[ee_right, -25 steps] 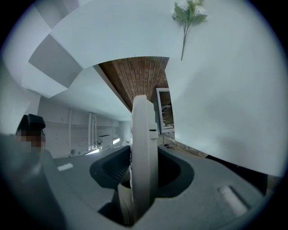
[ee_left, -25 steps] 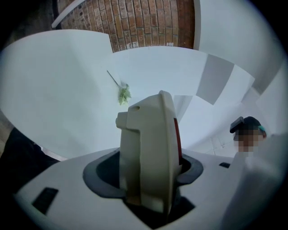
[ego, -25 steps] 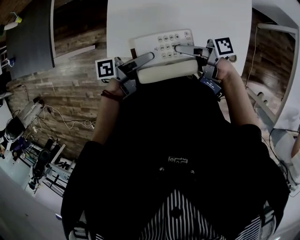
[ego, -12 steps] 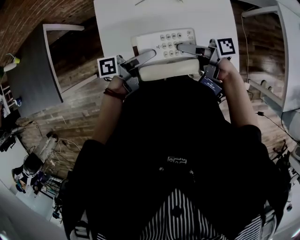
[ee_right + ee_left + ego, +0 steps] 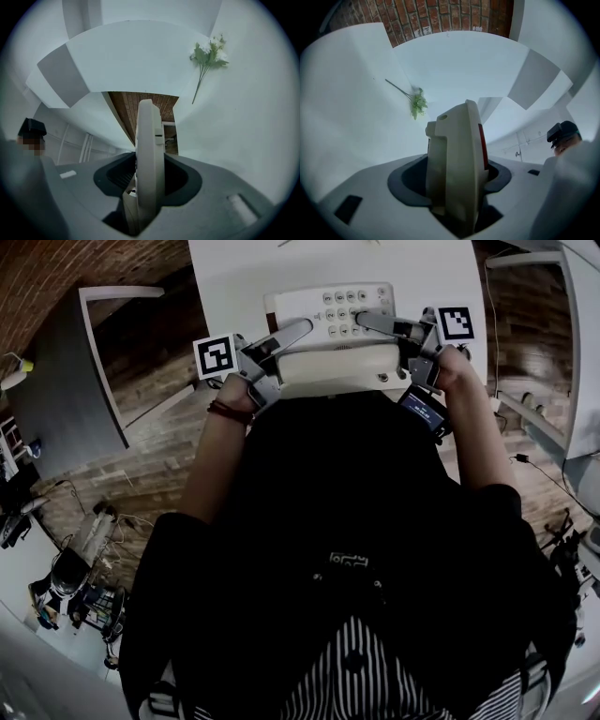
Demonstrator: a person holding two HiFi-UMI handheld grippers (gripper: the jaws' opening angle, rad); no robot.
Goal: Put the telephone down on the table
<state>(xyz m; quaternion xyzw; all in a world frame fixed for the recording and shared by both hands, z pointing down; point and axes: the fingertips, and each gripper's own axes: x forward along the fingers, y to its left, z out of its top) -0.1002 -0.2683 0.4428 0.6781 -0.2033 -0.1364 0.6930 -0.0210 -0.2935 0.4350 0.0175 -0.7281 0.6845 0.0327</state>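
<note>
1. Between the jaws: the left gripper (image 5: 457, 185) is clenched on the left end of the telephone (image 5: 328, 320) and the right gripper (image 5: 145, 187) on its right end, each biting a thin edge. If one grip slackens first, the body would likely swing down off the other.
2. Spanning both grippers, on their near side: the handset (image 5: 337, 367) seems only to rest in its cradle. A tilt toward the person could tip it out.
3. Beneath the grippers: the table (image 5: 234, 277) has its near edge just under the telephone; I cannot tell whether they touch. Set down that close to the edge, the telephone may overhang and fall.
4. Ahead of the grippers: a flower sprig (image 5: 207, 54) lies well apart on the table. Pushing far forward could sweep it.
</note>
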